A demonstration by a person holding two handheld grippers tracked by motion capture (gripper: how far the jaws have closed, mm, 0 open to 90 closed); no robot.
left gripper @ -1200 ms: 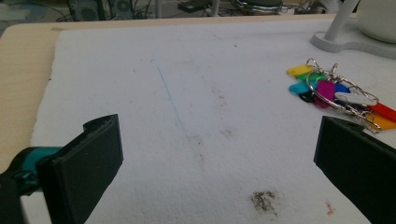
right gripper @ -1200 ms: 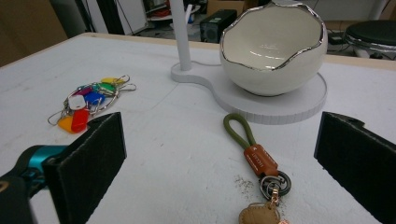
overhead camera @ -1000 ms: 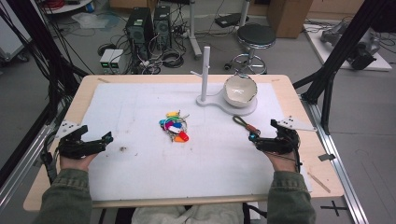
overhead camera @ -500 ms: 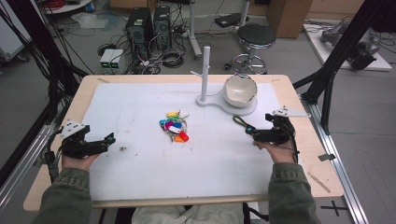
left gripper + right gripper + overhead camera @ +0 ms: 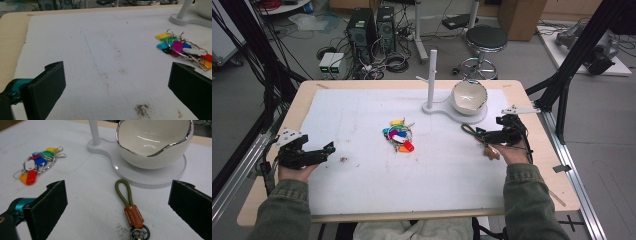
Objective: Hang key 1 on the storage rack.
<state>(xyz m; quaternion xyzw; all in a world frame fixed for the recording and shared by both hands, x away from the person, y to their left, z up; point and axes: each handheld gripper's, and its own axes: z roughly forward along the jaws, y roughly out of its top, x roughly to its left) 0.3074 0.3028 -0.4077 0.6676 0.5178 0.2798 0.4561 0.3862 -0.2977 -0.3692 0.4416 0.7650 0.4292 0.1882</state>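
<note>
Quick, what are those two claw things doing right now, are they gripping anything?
Left gripper: open, holding nothing.
Right gripper: open, holding nothing, with the green strap keychain lying between its jaws.

The bowl (image 5: 153, 143) at the far right looks like glossy white ceramic with a mirror-bright metallic rim, set on a smooth matt white plastic stand (image 5: 150, 176). The strap (image 5: 124, 192) near it is matt olive cord with a tan leather-like sleeve and a metal ring. The key tags (image 5: 178, 47) are shiny coloured plastic on bright wire rings. A rough, stained white mat (image 5: 362, 125) covers the pale wooden bench (image 5: 302, 107) — the jaws look matt black.
</note>
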